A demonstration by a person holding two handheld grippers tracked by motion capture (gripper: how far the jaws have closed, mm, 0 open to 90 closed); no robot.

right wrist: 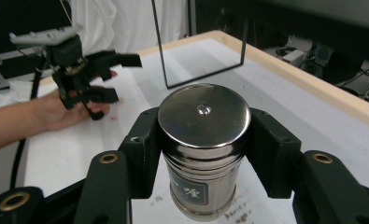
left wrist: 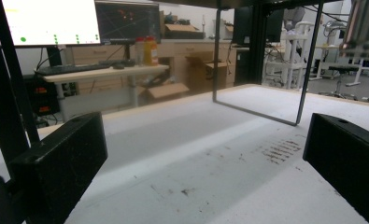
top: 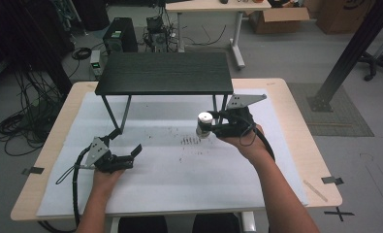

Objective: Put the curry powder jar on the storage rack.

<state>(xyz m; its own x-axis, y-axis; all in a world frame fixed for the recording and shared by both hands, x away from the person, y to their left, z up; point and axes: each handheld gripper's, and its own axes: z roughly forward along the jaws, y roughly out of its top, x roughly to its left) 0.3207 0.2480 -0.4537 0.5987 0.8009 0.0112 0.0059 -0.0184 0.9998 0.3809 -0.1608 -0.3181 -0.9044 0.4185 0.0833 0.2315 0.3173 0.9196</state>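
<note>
White-covered surface (top: 179, 179) under a black shelf (top: 165, 73): right gripper (top: 213, 125) clamps an upright steel canister (top: 204, 124) near the shelf's right legs; left gripper (top: 133, 155), empty, gapes wide near the left edge.

A wooden table (top: 295, 126) carries a white sheet (top: 169, 179) with dark scuffs (top: 191, 141) near its middle. On the table's far half stands a black shelf (top: 165, 73) on thin legs. Beyond the table, 1 computer tower (top: 120, 35) and cardboard boxes (top: 276, 19) sit on the floor.
</note>
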